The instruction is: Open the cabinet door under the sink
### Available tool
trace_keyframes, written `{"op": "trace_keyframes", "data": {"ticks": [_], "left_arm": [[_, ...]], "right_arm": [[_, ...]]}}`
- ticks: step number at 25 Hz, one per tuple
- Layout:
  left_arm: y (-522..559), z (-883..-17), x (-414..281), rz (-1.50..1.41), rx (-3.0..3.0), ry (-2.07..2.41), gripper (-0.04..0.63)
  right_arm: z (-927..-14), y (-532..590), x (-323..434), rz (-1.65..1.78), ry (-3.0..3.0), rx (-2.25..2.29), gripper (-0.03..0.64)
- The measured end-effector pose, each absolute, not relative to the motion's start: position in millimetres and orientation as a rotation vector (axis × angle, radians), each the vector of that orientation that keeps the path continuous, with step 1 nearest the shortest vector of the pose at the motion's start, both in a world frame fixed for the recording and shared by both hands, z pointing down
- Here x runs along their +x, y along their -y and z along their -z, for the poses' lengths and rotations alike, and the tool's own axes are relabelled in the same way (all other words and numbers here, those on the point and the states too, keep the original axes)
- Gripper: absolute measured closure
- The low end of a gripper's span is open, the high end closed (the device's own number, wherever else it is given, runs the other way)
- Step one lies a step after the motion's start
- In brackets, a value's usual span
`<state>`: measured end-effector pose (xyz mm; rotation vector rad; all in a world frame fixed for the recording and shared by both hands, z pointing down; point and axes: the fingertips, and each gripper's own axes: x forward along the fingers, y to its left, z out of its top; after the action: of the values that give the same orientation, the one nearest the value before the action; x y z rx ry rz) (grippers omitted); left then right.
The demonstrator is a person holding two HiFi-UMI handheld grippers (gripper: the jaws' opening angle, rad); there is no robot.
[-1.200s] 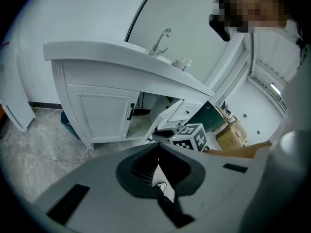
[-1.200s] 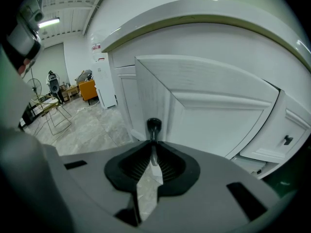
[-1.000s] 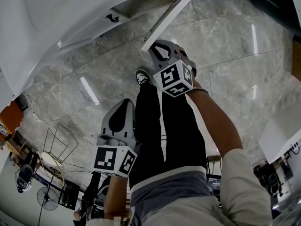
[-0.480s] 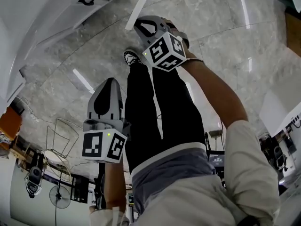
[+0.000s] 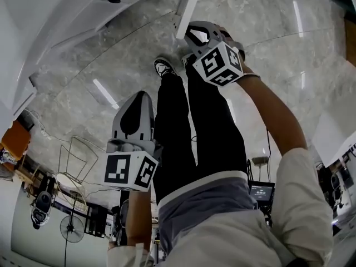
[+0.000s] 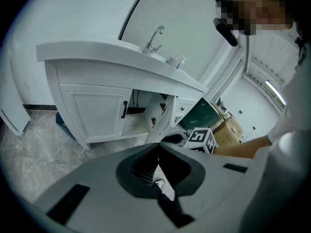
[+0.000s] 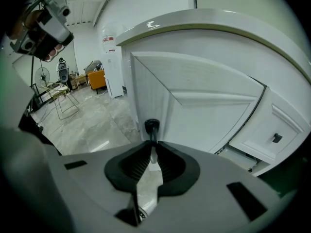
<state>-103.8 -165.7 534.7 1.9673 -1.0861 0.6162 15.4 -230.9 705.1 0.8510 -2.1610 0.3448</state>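
The cabinet door (image 7: 194,96) hangs below the sink (image 6: 112,57), already swung well out from its opening. It is a stiff, white painted panel on hinges. It looks light, so it should turn freely and need only a steady pull along its arc, not force. The paint looks smooth and probably slippery, so the place to hold it is the slim black handle (image 7: 152,126) near its free edge, which is rigid and easy to pinch.

The right gripper (image 7: 152,147) is there now, its jaws closed tight on the handle's bar just below the rounded end. The left gripper (image 6: 158,149) hangs back from the sink with its jaws together and nothing between them.

Only the right gripper view shows that clamp. In the head view the right gripper (image 5: 194,36) simply meets the door's thin edge (image 5: 188,4), and the handle is hidden. The left gripper view gives the wider picture: the faucet (image 6: 154,38) above, the open door (image 6: 160,123) angled out beneath the sink, and the neighbouring door (image 6: 97,113) shut. The head view alone shows both grippers at once, well apart above the marble floor (image 5: 267,49).
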Motion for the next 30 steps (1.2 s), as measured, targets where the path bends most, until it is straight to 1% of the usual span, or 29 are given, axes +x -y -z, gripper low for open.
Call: {"op": "trace_keyframes", "data": {"ticks": [30], "left_arm": [[181.8, -537.1, -64.0, -0.603, 1.993, 1.003, 0.597]], "right_arm": [[-710.3, 197.3, 116.6, -0.416, 2.056, 0.872, 0.563]]}}
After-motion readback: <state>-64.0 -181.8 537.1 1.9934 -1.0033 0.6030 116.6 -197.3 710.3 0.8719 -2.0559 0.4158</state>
